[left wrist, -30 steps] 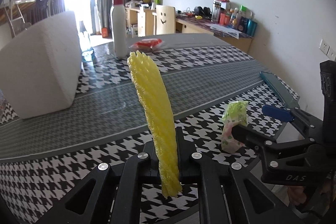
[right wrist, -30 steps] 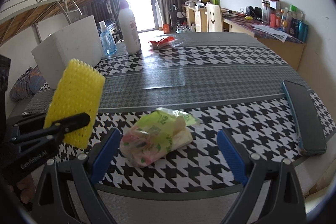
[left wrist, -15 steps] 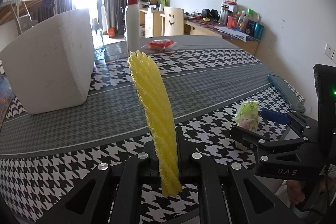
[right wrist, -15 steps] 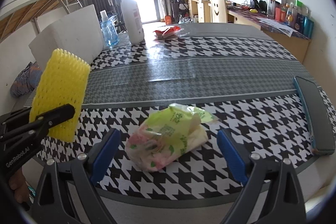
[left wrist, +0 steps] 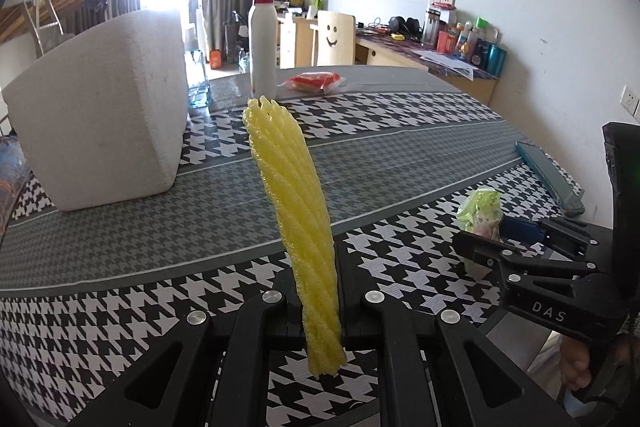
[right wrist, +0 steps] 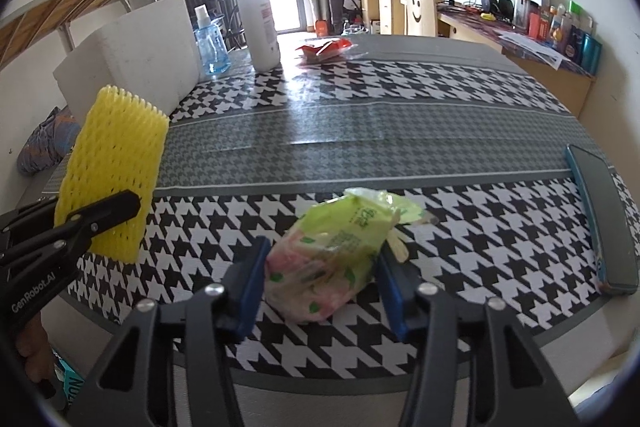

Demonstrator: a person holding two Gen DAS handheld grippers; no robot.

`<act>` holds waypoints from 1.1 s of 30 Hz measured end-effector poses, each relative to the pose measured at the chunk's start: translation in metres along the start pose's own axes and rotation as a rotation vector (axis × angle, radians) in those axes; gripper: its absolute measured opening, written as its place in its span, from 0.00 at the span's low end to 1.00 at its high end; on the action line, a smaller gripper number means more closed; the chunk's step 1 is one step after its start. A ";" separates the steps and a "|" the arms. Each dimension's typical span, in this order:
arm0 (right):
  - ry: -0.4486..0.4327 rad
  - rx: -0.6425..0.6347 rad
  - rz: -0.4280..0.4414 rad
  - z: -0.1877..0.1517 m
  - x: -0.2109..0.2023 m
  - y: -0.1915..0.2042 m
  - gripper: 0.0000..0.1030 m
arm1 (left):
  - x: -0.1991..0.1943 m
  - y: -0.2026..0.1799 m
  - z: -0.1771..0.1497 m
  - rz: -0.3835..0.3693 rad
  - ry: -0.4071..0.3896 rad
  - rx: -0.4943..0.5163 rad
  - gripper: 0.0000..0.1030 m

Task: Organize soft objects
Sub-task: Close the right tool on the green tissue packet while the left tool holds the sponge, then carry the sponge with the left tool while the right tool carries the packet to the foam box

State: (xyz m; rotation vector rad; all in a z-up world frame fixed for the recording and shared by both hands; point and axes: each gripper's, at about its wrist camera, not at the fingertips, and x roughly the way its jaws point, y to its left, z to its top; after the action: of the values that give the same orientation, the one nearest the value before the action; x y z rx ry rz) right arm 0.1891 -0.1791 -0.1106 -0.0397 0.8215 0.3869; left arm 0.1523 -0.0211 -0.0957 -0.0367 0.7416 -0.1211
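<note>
My left gripper (left wrist: 318, 307) is shut on a yellow foam net sleeve (left wrist: 294, 215) and holds it upright above the table's near edge; the sleeve also shows at the left of the right wrist view (right wrist: 114, 171). My right gripper (right wrist: 320, 279) has its blue pads closed against both sides of a green and pink tissue pack (right wrist: 340, 247), which rests on the houndstooth tablecloth (right wrist: 460, 227). In the left wrist view the pack (left wrist: 480, 213) sits at the right, between the right gripper's fingers (left wrist: 480, 247).
A white foam box (left wrist: 104, 107) stands at the back left. A white pump bottle (left wrist: 262, 47), a blue spray bottle (right wrist: 210, 47) and a red packet (left wrist: 314, 81) are at the far side. A dark phone (right wrist: 604, 215) lies at the right edge.
My right gripper's jaws have closed in on the tissue pack from wide open. My left gripper with the yellow sleeve has shifted slightly; the foam box looks farther away.
</note>
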 end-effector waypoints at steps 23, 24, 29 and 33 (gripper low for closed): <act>-0.163 -0.060 0.009 0.029 -0.052 0.021 0.50 | -0.043 0.006 0.027 0.036 -0.120 0.039 0.10; -0.170 -0.061 0.012 0.030 -0.054 0.022 0.50 | -0.044 0.006 0.028 0.038 -0.126 0.041 0.10; -0.201 -0.067 0.020 0.039 -0.059 0.023 0.50 | -0.050 0.005 0.036 0.042 -0.150 0.045 0.10; -0.226 -0.071 0.029 0.048 -0.066 0.025 0.50 | -0.056 0.006 0.042 0.046 -0.175 0.046 0.10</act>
State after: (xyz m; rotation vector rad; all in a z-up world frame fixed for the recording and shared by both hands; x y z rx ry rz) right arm 0.1737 -0.1681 -0.0277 -0.0492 0.5860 0.4389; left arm 0.1406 -0.0089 -0.0277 0.0135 0.5645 -0.0896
